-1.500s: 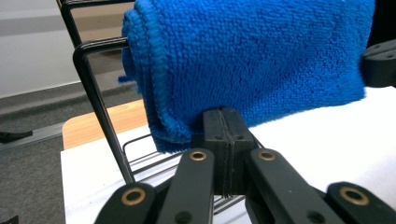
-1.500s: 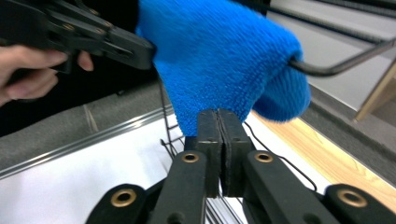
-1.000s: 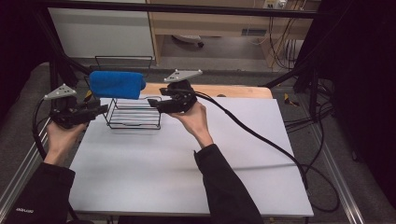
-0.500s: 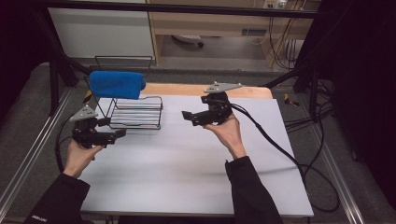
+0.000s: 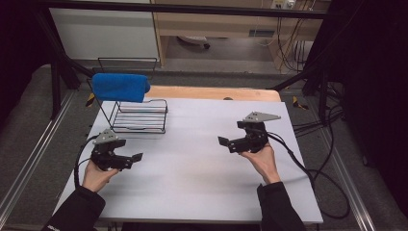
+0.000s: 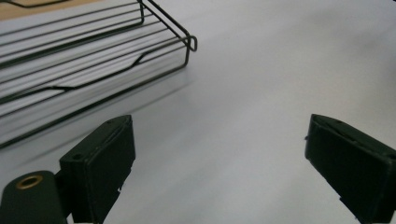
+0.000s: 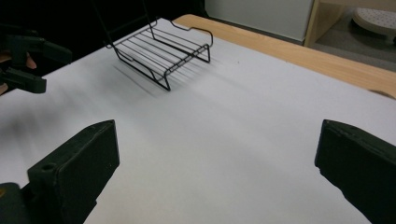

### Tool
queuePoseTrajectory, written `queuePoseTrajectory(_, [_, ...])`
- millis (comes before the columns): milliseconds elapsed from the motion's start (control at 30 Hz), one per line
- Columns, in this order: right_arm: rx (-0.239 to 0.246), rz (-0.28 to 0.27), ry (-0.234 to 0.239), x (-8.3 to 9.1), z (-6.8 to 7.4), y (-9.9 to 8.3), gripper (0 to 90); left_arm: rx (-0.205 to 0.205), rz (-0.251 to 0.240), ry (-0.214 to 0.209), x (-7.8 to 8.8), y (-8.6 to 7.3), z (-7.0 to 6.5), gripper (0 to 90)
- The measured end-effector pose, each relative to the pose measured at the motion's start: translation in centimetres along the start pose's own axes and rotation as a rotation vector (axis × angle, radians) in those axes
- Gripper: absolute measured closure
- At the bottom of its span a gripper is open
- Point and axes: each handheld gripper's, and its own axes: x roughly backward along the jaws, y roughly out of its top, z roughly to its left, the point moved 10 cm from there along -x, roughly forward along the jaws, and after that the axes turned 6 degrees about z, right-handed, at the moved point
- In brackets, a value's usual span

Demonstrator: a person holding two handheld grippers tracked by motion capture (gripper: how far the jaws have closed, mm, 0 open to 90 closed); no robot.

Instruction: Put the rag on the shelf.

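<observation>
Black wire rack point(image 5: 139, 115) with blue towel roll point(image 5: 120, 87), far-left worktop corner: released; left hand-held gripper point(image 5: 133, 160) and right hand-held gripper point(image 5: 227, 143), jaws just opening, apart and empty, best withdrawn slowly.

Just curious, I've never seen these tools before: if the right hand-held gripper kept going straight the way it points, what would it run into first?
Probably the bare white table top. The right hand-held gripper aims low across it, with the wire rack farther off and left of its line; depth is hard to judge.
</observation>
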Motion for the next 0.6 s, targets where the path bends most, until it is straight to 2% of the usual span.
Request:
queuePoseTrajectory(67, [0.001,0.005,-0.005,0.3,-0.5,-1.2,0.5,0.007,0.005,-0.013,-0.4,-0.7,-0.2,9.1])
queuePoseTrajectory(200, [-0.012,0.013,-0.006,1.0,-1.3,-3.7,0.5,-0.014,0.035,-0.007,-0.7,-1.8,-0.2,9.1])
queuePoseTrajectory(367, [-0.039,0.031,-0.009,1.5,-2.1,-6.7,0.5,-0.003,0.016,-0.016,-0.8,-2.4,-0.2,9.1])
queuePoseTrajectory(600, [-0.065,0.044,-0.016,2.6,-3.3,-9.9,0.6,-0.011,0.037,-0.014,-1.0,-3.4,-0.2,9.1])
